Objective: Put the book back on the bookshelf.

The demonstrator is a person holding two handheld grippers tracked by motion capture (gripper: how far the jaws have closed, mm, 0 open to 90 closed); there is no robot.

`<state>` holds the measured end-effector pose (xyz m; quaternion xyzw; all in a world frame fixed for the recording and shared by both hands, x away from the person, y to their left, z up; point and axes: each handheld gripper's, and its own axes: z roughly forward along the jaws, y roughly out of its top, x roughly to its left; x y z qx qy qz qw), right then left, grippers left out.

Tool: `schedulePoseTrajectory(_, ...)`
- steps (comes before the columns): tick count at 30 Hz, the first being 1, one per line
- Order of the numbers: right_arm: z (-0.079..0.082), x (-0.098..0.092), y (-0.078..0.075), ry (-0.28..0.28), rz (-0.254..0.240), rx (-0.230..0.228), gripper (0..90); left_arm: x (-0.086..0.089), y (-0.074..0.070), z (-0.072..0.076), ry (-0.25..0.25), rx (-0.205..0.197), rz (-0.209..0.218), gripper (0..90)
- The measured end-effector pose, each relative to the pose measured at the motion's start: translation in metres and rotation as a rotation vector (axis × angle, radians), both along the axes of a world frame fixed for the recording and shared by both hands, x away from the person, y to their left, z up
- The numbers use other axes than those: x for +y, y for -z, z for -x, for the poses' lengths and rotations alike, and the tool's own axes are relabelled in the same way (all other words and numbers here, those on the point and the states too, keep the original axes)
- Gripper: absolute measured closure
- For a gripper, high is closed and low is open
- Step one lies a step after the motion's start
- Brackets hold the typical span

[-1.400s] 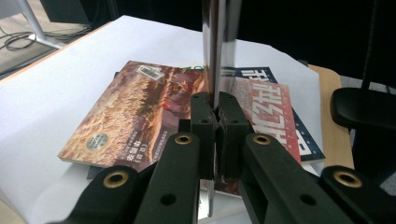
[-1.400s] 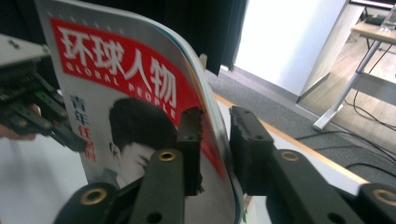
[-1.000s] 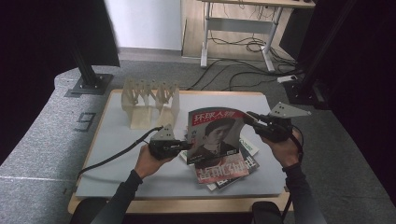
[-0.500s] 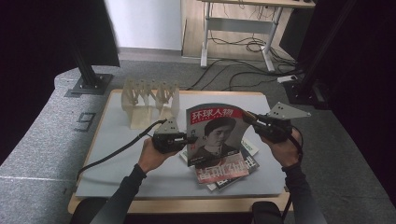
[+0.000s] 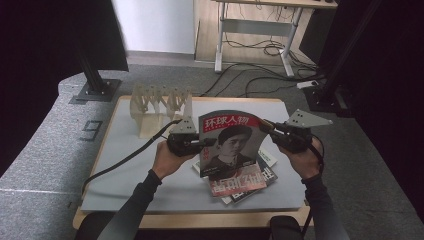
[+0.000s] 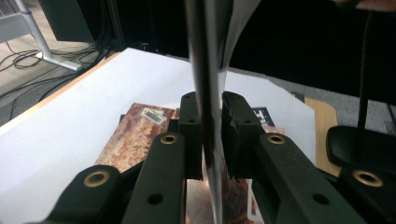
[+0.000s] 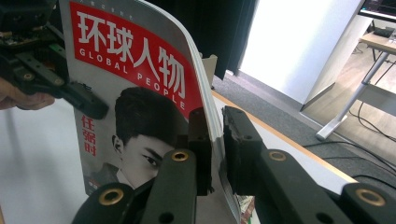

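So the magazine with the red title band is held upright above the worktop, cover facing the person, just over a messy pile of other magazines. Left tool is clamped on its left edge and right tool pinches the right edge, both nearly closed on the pages. Wooden rack sits behind.

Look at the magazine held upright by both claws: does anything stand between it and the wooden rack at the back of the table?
Nothing visible does. The magazine is clamped by the left claw and right claw; bare table lies before the wooden rack.
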<state>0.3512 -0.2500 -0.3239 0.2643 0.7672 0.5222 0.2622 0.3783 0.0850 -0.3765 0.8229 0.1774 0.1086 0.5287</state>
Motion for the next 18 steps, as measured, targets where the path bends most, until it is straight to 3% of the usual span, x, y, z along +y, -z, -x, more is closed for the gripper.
schedulePoseTrajectory(10, -0.003, -0.0052, 0.001, 0.007, -0.014, 0.013, 78.0, -0.0014, -0.0012, -0.0012, 0.004, 0.032, 0.02, 86.5)
schedulePoseTrajectory(18, -0.0056, -0.0094, 0.0032, 0.015, -0.013, 0.032, 71.5, -0.0007, -0.0036, 0.0014, 0.009, 0.018, 0.004, 86.6)
